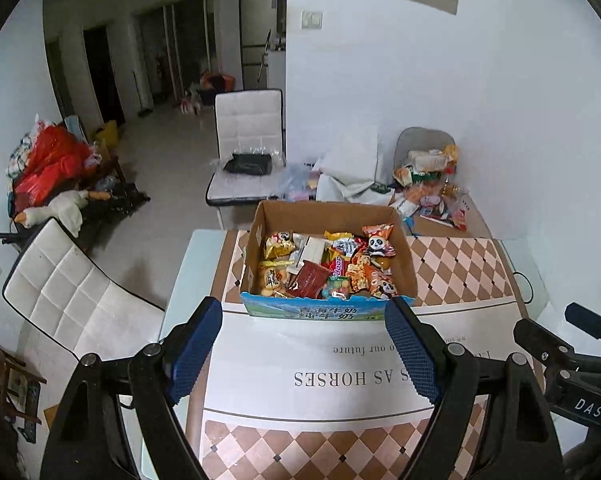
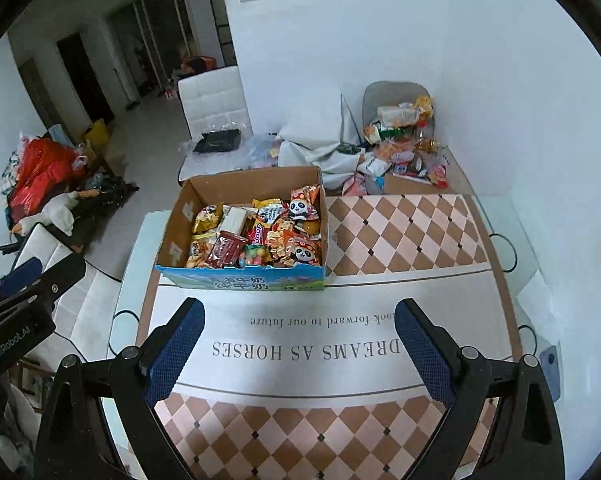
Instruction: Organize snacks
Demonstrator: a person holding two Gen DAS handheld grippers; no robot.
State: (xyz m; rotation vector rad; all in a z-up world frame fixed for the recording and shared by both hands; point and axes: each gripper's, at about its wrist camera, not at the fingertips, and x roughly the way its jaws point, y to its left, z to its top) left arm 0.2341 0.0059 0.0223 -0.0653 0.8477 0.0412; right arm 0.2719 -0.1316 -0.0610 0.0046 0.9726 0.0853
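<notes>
An open cardboard box (image 1: pixel 324 210) (image 2: pixel 240 182) with a blue printed front stands on the table, full of snack packets (image 1: pixel 328 264) (image 2: pixel 260 236), among them panda-printed bags (image 1: pixel 378 242) (image 2: pixel 300 208). My left gripper (image 1: pixel 304 312) is open and empty, hovering just in front of the box. My right gripper (image 2: pixel 298 312) is open and empty, also in front of the box and a little to its right. The right gripper shows at the right edge of the left wrist view (image 1: pixel 572 356); the left one shows at the left edge of the right wrist view (image 2: pixel 24 300).
The table has a checkered cloth (image 2: pixel 400 232) with a white printed band. A pile of more snack packets (image 1: pixel 432 188) (image 2: pixel 408 148) lies on a chair and box behind the table. White chairs (image 1: pixel 244 136) (image 1: pixel 72 300) stand at back and left.
</notes>
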